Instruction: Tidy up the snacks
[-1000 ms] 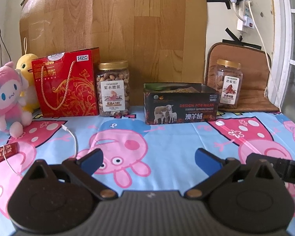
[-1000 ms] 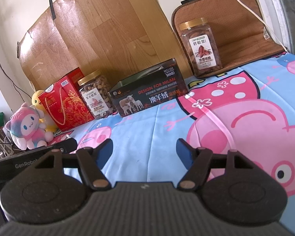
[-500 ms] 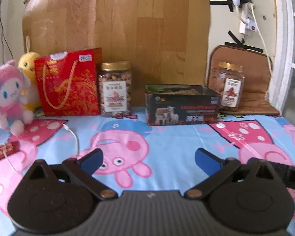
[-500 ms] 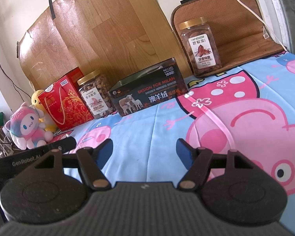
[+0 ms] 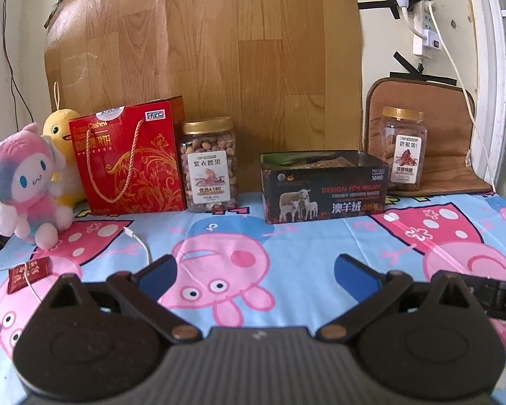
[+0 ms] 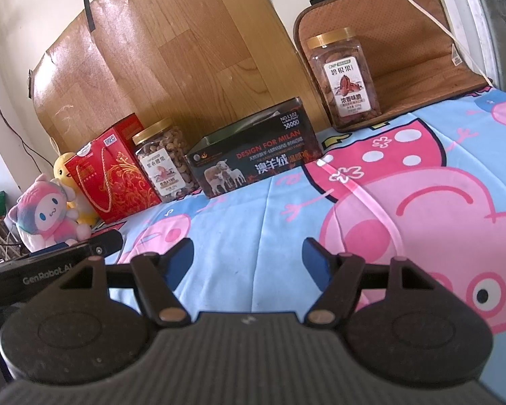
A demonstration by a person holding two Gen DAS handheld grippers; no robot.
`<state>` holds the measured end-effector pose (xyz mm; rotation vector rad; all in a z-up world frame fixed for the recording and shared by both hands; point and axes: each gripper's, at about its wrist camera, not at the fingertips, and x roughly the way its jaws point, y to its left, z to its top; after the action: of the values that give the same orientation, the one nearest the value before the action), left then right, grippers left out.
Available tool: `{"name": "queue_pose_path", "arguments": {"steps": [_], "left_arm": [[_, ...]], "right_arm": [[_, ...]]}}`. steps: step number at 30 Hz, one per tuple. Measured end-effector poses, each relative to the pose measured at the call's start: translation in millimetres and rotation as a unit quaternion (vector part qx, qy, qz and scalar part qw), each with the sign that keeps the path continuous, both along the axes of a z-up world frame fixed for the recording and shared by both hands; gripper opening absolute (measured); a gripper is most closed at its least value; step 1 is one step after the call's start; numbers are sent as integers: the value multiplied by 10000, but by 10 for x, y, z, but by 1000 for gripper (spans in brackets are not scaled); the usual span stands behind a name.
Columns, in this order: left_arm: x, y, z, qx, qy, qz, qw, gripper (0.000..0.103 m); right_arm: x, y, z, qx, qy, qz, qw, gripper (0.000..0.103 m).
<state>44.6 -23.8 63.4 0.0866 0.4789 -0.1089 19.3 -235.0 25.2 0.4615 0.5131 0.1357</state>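
Along the back wall stand a red gift box (image 5: 131,158) (image 6: 113,172), a cashew jar with a gold lid (image 5: 209,165) (image 6: 163,165), an open black tin with a sheep picture (image 5: 324,185) (image 6: 253,155) and a second nut jar (image 5: 403,150) (image 6: 345,79) on a brown mat. A small red sachet (image 5: 28,271) lies at the near left. My left gripper (image 5: 256,270) is open over the cartoon cloth, nothing between its blue pads. Further right, my right gripper (image 6: 248,256) is open too and empty. Both hover well short of the snacks.
A pink plush toy (image 5: 23,182) (image 6: 45,216) and a yellow one (image 5: 59,131) sit at the far left. A white cable (image 5: 141,243) lies on the blue cartoon cloth (image 5: 303,236). A wood-pattern board leans on the wall; a window frame borders the right.
The left wrist view has tilted up a little, so the snacks sit lower in it. The right view is unchanged. Both grippers stay open.
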Motion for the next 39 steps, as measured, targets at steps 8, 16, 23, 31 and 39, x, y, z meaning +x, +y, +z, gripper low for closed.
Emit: {"name": "queue_pose_path", "arguments": {"steps": [8,16,23,31,39], "left_arm": [[58,3,-27,-3,207,12,9998,103],[68,2,-46,-66,292,-8,9995,103],[24,-3,9,76,-2,248,9997,103],[71,39,0,-63,219,196,9995,103],[73,35,-20,-141,333,42,9993,103]], "right_arm": [[7,8,1,-7,1,1,10000,73],[9,15,-1,-15,-2,7,10000,73],[10,14,-2,-15,0,12,10000,73],[11,20,-3,-11,3,2,10000,73],[2,31,-6,-15,10,15,10000,73]]}}
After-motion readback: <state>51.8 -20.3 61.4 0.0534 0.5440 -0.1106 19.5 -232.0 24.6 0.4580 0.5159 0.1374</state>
